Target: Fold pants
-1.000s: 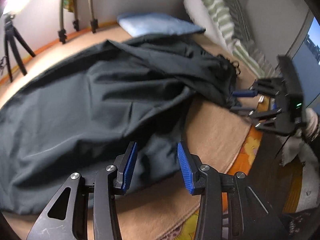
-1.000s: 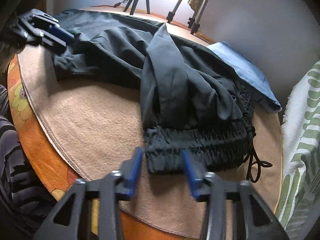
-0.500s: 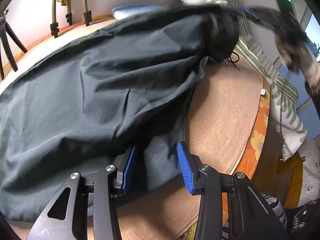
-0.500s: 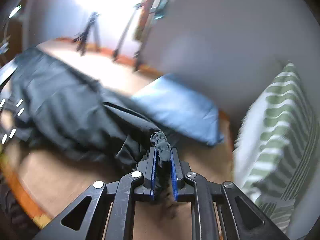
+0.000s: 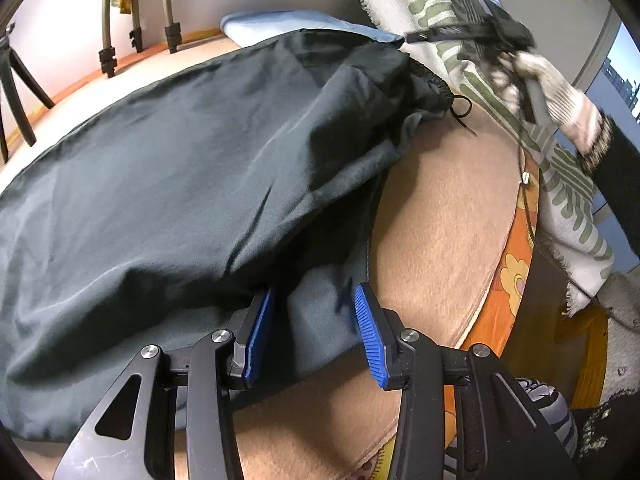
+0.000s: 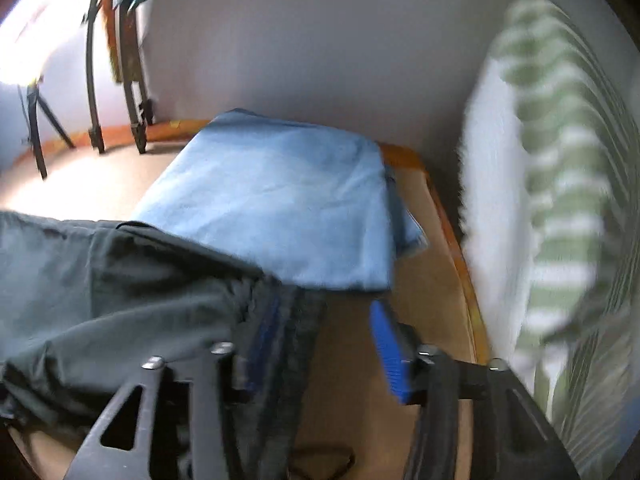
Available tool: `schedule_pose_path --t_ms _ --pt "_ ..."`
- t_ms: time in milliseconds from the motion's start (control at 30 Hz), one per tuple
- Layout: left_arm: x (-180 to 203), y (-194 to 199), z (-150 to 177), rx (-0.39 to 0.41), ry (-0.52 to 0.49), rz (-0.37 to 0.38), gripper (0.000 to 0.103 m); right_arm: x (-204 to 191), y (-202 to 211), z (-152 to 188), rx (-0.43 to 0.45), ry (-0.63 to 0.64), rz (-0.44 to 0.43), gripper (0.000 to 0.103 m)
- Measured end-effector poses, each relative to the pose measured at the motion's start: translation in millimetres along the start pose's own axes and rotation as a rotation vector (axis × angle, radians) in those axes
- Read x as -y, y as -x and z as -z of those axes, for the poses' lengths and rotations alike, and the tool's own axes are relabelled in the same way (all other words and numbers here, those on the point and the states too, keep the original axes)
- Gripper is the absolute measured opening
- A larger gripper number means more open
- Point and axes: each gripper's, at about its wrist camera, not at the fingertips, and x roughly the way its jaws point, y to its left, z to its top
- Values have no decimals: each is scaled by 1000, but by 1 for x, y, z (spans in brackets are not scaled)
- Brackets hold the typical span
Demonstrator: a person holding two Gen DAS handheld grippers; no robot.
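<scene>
The dark pants point(image 5: 192, 184) lay spread over the tan-covered table point(image 5: 448, 216), doubled lengthwise, and the step in hand looked like the finish of that first fold: the waistband end had been laid over and was being let go.

The right gripper point(image 6: 320, 344) had its jaws opening. The elastic waistband point(image 6: 296, 344) hung between them, against the left pad and clear of the right one, so nothing was pinched. Just beyond the jaw tips lay a folded light-blue cloth point(image 6: 280, 200), and to the right of them a green-striped white textile point(image 6: 560, 200).

The left gripper point(image 5: 308, 332) stood with its jaws partly apart, straddling a fold of the pants' near edge. Whether the left pad pressed on the cloth could not be told; the right pad stood clear.

Ahead of the left jaws, at the far right, the drawstring point(image 5: 460, 108) trailed off the waistband.

The next move probably called for the right gripper to draw clear without dragging the waistband, then for both to take matching corners for a crosswise fold.
</scene>
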Motion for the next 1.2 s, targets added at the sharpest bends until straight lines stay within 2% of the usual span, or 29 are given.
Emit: schedule_pose_path --t_ms 100,167,200,333,433,600,733,800,867,933,1033,1067,1133,1167,1200 --pt "7 9 1 10 -22 -3 44 18 21 34 -22 -122 -46 67" --pt "18 15 4 15 -74 -31 56 29 32 60 -47 -232 -122 69" --pt "21 16 5 13 -91 -42 58 31 35 68 -58 -271 -150 70" --pt "36 8 5 -19 -168 -97 60 31 37 105 -96 -446 -253 70" --pt "42 -1 3 -29 -206 -141 60 19 29 111 -113 -464 -251 71" --pt "53 -15 1 -42 -286 -216 60 10 15 112 -126 -594 -343 71" --pt "49 -17 1 -33 -282 -217 60 11 5 110 -133 -677 -367 71" --pt "42 -17 0 -12 -264 -213 53 13 1 113 -140 -724 -374 71" --pt "34 -17 -3 0 -226 -178 26 15 -5 119 -145 -790 -407 71" --pt "29 -18 -7 11 -200 -177 12 17 -7 119 -118 -819 -403 71" --pt "22 -18 -10 19 -159 -150 7 19 -12 117 -92 -875 -411 71" --pt "20 -15 -11 25 -149 -143 7 18 -13 115 -88 -890 -405 67" --pt "21 -9 -10 39 -145 -129 6 17 -15 111 -83 -896 -381 52" --pt "23 -5 -10 47 -146 -122 6 16 -16 108 -80 -893 -379 39" --pt "25 1 -9 58 -146 -116 6 17 -14 105 -72 -889 -374 33"
